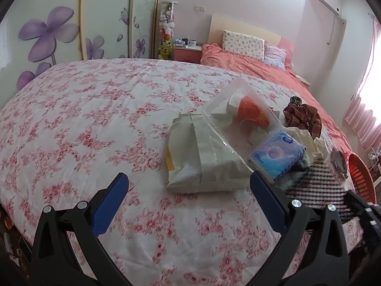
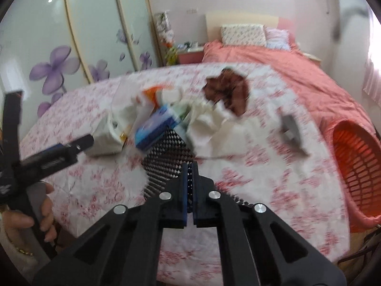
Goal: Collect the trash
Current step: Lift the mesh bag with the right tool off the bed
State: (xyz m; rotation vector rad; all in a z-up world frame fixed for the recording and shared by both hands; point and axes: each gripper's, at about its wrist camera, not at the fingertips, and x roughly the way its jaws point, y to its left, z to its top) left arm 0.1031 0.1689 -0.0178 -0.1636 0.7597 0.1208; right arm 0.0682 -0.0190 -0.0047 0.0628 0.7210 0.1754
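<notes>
**Trash pile on the floral bedspread; right gripper clamped on a black-and-white patterned sheet**

Left gripper (image 1: 188,188): fingers set wide apart, nothing between the blue pads. It hovers over the floral bedspread (image 1: 83,124), just short of the pile. In the right wrist view a hand (image 2: 28,217) grips its handle at the left edge.

Trash pile, centre of the bedspread, listed left to right:
- White paper bag (image 1: 202,157), lying flat, nearest the left gripper.
- Clear plastic bag (image 1: 240,104) with an orange item inside, leaning on the paper bag.
- Blue packet (image 1: 278,155), just beside the paper bag and tilted.
- Crumpled white paper (image 2: 204,124), touching the blue packet.
- Brown checked cloth (image 1: 302,116), at the far side of the pile.
- Grey item (image 2: 291,128), apart from the pile on the right; too blurred to identify.

Right gripper (image 2: 189,174): fingers closed together on the black-and-white patterned sheet (image 2: 166,152). The sheet runs from the pads toward the blue packet. Its far edge lies just beside the packet.

Orange basket (image 2: 357,164): on its side at the right edge of the bed, mouth facing the pile, well apart from the held sheet.
</notes>
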